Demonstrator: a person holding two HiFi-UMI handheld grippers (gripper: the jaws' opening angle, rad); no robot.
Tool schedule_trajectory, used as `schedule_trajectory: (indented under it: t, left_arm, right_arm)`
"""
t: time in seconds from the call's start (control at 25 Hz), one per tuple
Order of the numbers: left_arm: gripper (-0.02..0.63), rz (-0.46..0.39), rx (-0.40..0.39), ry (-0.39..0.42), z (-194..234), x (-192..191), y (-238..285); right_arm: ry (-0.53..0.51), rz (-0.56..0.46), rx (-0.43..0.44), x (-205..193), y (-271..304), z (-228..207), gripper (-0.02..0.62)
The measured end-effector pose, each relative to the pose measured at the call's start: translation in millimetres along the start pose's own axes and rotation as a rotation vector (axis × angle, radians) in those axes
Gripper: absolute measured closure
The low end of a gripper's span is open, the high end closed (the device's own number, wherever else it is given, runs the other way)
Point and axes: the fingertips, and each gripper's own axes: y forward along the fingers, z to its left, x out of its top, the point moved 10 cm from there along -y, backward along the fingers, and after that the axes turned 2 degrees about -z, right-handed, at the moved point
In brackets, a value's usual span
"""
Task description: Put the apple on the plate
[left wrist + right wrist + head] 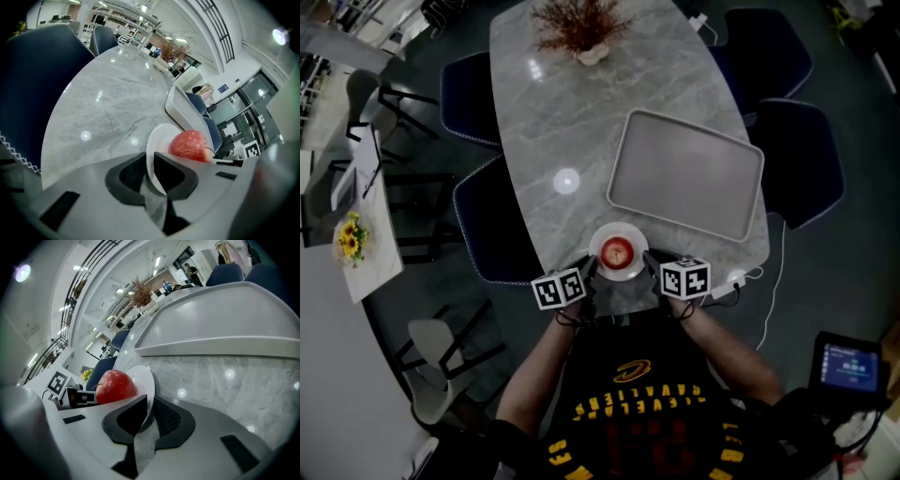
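A red apple (617, 251) lies on a small white plate (601, 246) at the near end of the marble table (572, 122). My left gripper (590, 271) is shut on the plate's left rim and my right gripper (651, 260) is shut on its right rim. In the left gripper view the plate (157, 145) runs edge-on between the dark pads, with the apple (189, 146) beyond and the right gripper (233, 162) behind it. The right gripper view mirrors this: plate (143, 378) pinched between the pads, apple (116, 386) on it, left gripper (70, 397) past it.
A large grey tray (685, 174) lies just beyond the plate, to the right. A vase of dried red branches (581, 33) stands at the table's far end. Dark blue chairs (795, 155) surround the table. A cable (769, 281) hangs off the near right corner.
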Motion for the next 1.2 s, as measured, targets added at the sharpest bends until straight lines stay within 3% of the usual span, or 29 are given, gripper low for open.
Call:
schedule_trajectory:
  t: [0.2, 0.52, 0.76, 0.96, 1.2]
  left_arm:
    - [0.557, -0.013, 0.006, -0.086, -4, 0, 6]
    - [0.56, -0.019, -0.033, -0.101, -15, 1, 3]
    - [0.568, -0.029, -0.154, -0.089, -26, 13, -11]
    - [0.574, 0.009, -0.254, -0.067, -39, 26, -29]
    - [0.581, 0.014, -0.425, -0.063, -60, 49, -57]
  right_arm:
    - [0.091, 0.01, 0.066, 7, 0, -13, 0.554]
    - [0.222, -0.036, 0.122, 8, -16, -21, 0.563]
    - [0.321, -0.134, 0.147, 3, -40, -14, 0.565]
    - [0.374, -0.223, 0.17, 0, -66, 2, 0.565]
    - [0.432, -0.357, 0.2, -3, -103, 28, 0.566]
